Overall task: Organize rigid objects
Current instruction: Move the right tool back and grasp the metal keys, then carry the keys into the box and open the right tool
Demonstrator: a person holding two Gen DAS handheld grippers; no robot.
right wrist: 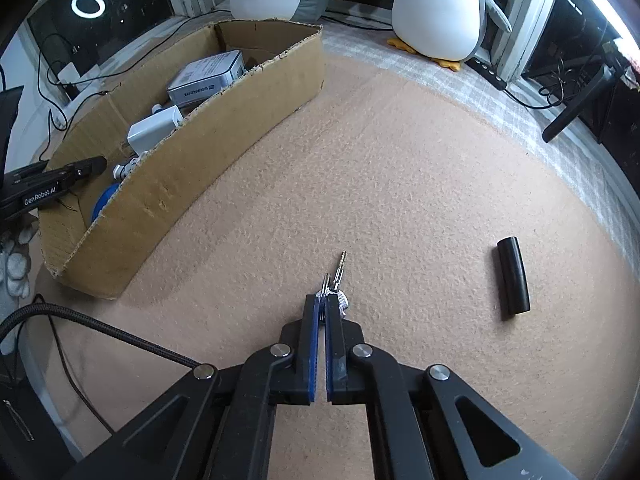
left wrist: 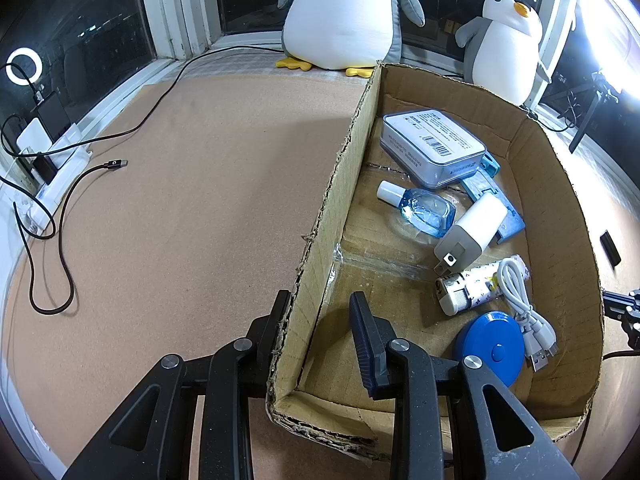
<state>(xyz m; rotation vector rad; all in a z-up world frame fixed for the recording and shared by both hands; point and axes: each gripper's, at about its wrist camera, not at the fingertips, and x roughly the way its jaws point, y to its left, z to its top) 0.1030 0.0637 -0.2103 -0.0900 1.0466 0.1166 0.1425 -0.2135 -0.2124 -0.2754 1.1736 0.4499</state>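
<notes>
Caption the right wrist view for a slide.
Right gripper shut on a bunch of keys on the mat, cardboard box to its left.

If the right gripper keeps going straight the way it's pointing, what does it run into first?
Nothing soon. The right gripper, shut on a bunch of silver keys, points across bare tan felt mat. Far ahead sits a white plush penguin, though depth is hard to judge.

— Where does the left wrist view sit?
— Low and close over the near corner of the cardboard box [left wrist: 352, 168], facing along its left wall toward the window and the two plush penguins [left wrist: 344, 12].
— And the right?
— Low over the tan mat [right wrist: 400, 184], to the box's right, facing the same window. Both share the box, its contents and the penguins.
</notes>
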